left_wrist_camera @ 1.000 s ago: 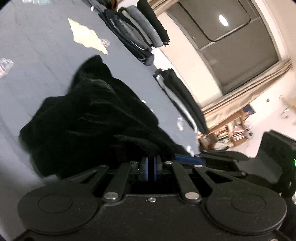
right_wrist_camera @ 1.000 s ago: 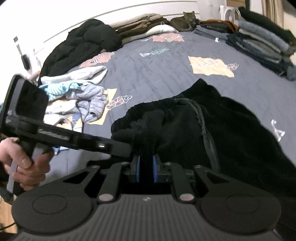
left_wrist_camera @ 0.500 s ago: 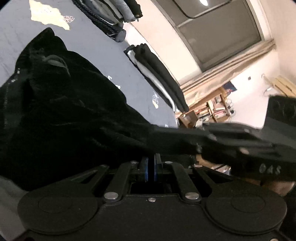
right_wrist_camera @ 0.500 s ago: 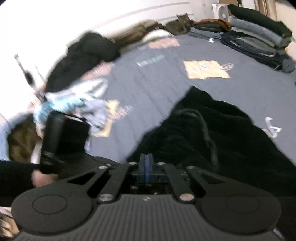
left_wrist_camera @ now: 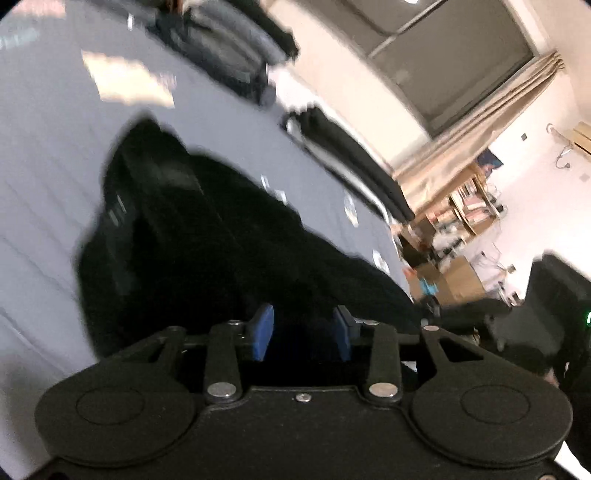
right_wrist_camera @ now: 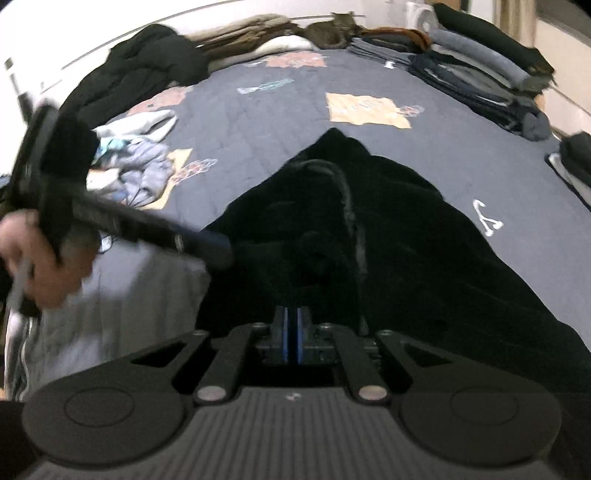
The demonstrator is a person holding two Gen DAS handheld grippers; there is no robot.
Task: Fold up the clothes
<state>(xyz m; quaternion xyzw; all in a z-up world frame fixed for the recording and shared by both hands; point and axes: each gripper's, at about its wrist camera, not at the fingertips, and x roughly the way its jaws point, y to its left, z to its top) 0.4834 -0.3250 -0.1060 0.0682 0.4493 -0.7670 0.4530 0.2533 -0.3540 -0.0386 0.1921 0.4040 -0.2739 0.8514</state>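
Left hand-held gripper (left_wrist_camera: 301, 336) parted, black garment (left_wrist_camera: 207, 236), no legible writing

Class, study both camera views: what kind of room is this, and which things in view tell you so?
Most likely a bedroom at home. A wide bed with a grey patterned cover fills the views, folded clothes are stacked along its edge, a cat lies at its head, and a curtained window and bookshelf stand beyond.

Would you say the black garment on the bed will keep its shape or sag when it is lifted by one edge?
The black garment will probably sag: it lies in soft folds and humps on the bedspread. Its thick, plush-looking pile suggests it is fairly heavy for cloth. The right gripper, shut at its near edge, would likely lift only that part, the rest trailing.
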